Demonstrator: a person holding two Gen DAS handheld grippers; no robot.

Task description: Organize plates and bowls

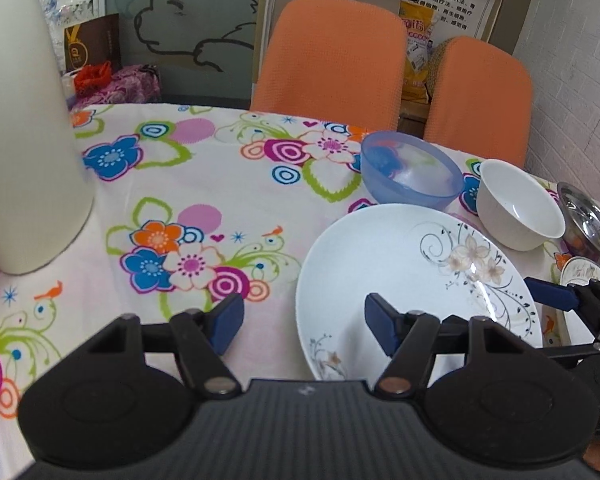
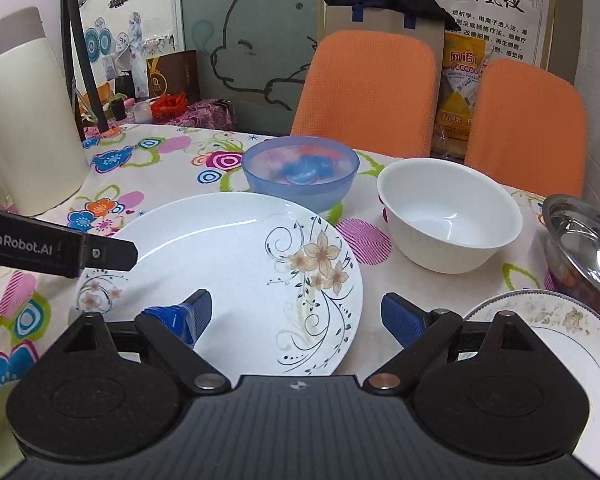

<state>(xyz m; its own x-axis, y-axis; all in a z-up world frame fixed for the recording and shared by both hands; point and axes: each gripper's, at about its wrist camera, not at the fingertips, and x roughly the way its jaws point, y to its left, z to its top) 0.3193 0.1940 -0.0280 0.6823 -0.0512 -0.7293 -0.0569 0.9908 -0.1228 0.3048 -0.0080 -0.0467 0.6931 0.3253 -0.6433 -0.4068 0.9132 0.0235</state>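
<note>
A large white plate with a flower pattern (image 1: 400,280) (image 2: 228,272) lies on the floral tablecloth. Behind it stand a translucent blue bowl (image 1: 412,172) (image 2: 300,176) and a white bowl (image 1: 518,208) (image 2: 448,220). A steel bowl (image 1: 590,220) (image 2: 584,248) and a smaller white plate (image 1: 584,274) (image 2: 552,356) are at the right. My left gripper (image 1: 304,324) is open, straddling the large plate's left rim. My right gripper (image 2: 296,316) is open, straddling the plate's near right rim; it also shows at the right of the left wrist view (image 1: 556,296).
A tall cream kettle (image 1: 24,128) (image 2: 24,120) stands at the table's left. Two orange chairs (image 1: 332,56) (image 2: 372,88) stand behind the far table edge. Bags and clutter sit beyond the table's back left.
</note>
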